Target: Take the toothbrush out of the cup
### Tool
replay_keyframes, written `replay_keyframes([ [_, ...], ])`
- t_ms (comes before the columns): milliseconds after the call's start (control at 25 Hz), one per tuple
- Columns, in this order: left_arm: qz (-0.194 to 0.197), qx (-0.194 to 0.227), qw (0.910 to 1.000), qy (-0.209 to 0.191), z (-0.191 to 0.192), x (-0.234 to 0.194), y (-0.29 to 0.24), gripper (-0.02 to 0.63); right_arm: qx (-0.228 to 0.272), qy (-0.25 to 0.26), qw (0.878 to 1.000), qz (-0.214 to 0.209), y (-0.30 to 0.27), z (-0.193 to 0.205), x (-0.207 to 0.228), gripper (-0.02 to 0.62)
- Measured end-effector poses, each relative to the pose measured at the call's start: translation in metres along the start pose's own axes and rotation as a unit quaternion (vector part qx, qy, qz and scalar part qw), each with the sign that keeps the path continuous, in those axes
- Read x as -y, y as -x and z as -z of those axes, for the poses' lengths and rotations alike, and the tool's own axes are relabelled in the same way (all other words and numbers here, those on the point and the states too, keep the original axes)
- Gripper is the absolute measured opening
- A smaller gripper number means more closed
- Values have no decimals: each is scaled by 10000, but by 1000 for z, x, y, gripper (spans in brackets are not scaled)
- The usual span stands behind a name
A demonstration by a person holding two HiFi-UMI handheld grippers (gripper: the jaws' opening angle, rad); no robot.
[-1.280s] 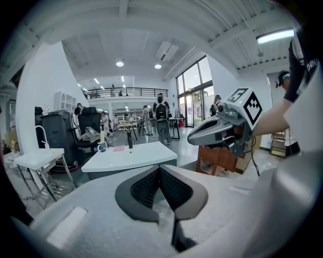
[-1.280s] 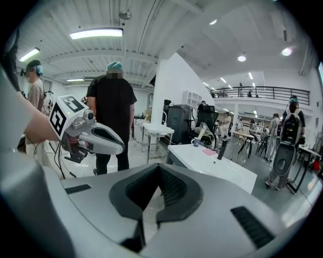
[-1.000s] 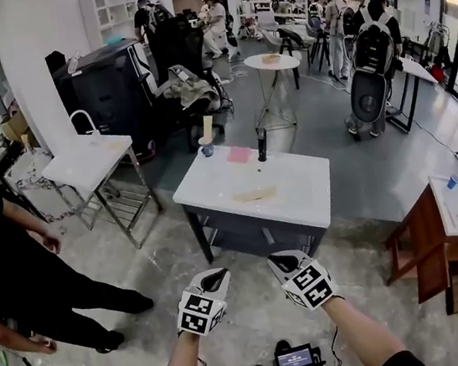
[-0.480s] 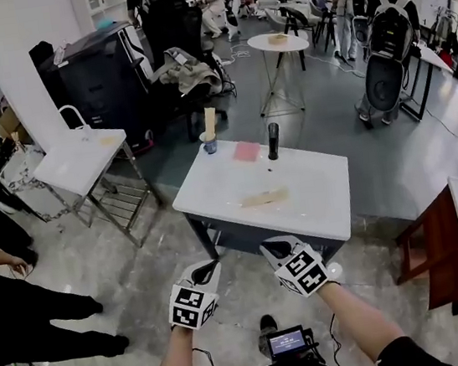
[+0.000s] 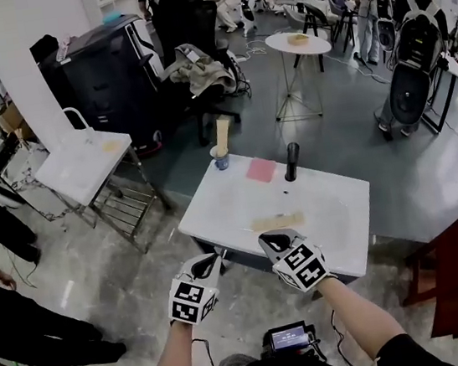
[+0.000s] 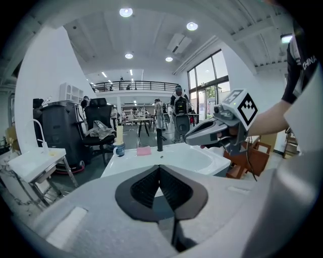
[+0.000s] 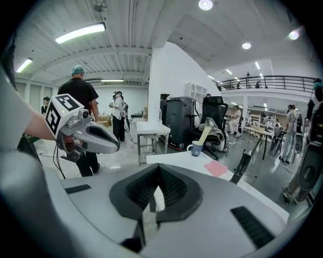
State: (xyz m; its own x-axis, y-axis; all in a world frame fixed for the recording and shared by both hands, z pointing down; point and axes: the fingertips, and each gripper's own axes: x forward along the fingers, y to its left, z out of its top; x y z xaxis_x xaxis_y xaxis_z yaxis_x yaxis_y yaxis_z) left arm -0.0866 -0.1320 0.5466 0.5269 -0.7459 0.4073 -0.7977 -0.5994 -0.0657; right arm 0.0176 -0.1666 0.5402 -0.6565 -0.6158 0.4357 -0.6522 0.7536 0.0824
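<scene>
Left gripper [image 6: 159, 170]: own view shows jaws together, empty.
Right gripper [image 7: 154, 174]: own view, jaws together, empty.
Cup [image 5: 221, 160]: holds toothbrush [image 5: 222, 133], far corner of table [image 5: 336, 222] in head view.

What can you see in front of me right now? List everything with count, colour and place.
table: one, white, centre
cup: one, blue, table's far left corner
toothbrush: one, pale beige, standing in the cup
flat pad: one, pink, right of the cup
upright object: one, black, right of the pad; kind unclear
flat piece: one, tan, mid-table
side table: one, white, to the left
round table: one, white, further back
left gripper: one, grey, jaws shut, empty, by the table's near edge
right gripper: one, grey, jaws shut, empty, beside it
</scene>
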Motion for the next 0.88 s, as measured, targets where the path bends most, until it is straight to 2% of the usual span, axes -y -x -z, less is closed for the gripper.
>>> replay_keyframes([
  [200, -71, -6, 9999, 77, -3, -29, -21, 11, -8, -4, 10000, -18, -24, -10, 22, 9],
  [400, 58, 54, 9997, 241, -5, -55, -49, 12, -94, -118, 9998, 133, -49, -9, 48, 9],
  [640, 358, -17, 9993, 90, -9, -106, -105, 11, -199, -267, 9986, 401, -100, -13, 91, 9],
  [880, 835, -49, 9963, -222, -33, -160, -151, 12, -344, -505, 9953, 746, -152, -33, 129, 9],
])
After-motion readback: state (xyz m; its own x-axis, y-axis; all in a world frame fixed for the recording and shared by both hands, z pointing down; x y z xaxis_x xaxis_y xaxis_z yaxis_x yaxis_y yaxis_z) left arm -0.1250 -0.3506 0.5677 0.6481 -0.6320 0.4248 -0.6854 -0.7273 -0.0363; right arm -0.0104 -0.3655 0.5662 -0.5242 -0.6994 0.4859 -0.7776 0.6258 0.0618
